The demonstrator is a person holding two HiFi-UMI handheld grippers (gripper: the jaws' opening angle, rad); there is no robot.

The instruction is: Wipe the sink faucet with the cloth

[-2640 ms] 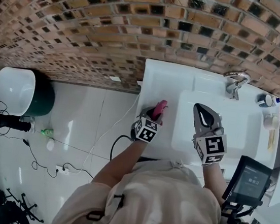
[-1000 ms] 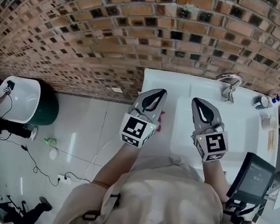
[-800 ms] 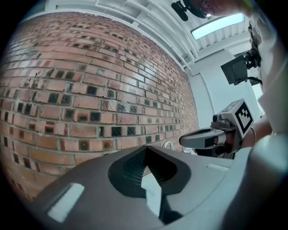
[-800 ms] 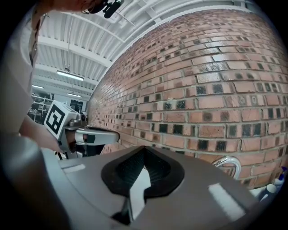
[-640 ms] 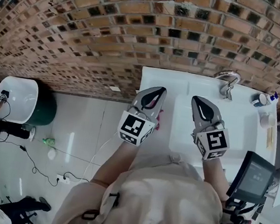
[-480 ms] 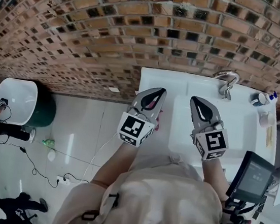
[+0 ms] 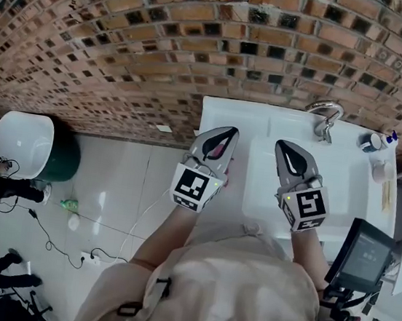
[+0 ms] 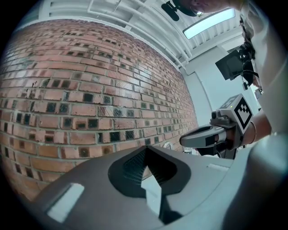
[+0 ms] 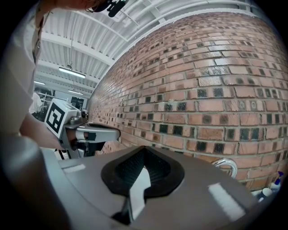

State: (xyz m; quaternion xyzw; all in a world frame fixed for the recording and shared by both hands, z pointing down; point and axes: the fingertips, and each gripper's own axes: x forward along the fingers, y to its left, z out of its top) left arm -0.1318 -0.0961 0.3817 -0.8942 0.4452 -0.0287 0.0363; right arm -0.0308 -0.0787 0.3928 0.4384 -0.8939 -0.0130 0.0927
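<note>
In the head view, a chrome faucet (image 7: 325, 118) stands at the back of the white sink (image 7: 344, 190) against the brick wall. A pink cloth (image 7: 228, 173) lies on the sink's left rim, mostly hidden under my left gripper (image 7: 228, 129). That gripper hovers above the cloth, shut and empty. My right gripper (image 7: 285, 142) is held over the basin's left part, also shut with nothing in it. Both point level toward the wall. The right gripper view shows the faucet (image 9: 225, 167) ahead to the right and the left gripper (image 9: 101, 132) at the left.
Small containers and a blue-capped bottle (image 7: 389, 138) stand on the sink's right rim, near the faucet. A dark screen device (image 7: 361, 256) sits at the right, near the person. A white basin on a dark stand (image 7: 18, 141) and cables lie on the floor at the left.
Since the earliest frame my left gripper has lifted off the pink cloth and moved toward the wall. Over the last second both grippers have stayed still.
</note>
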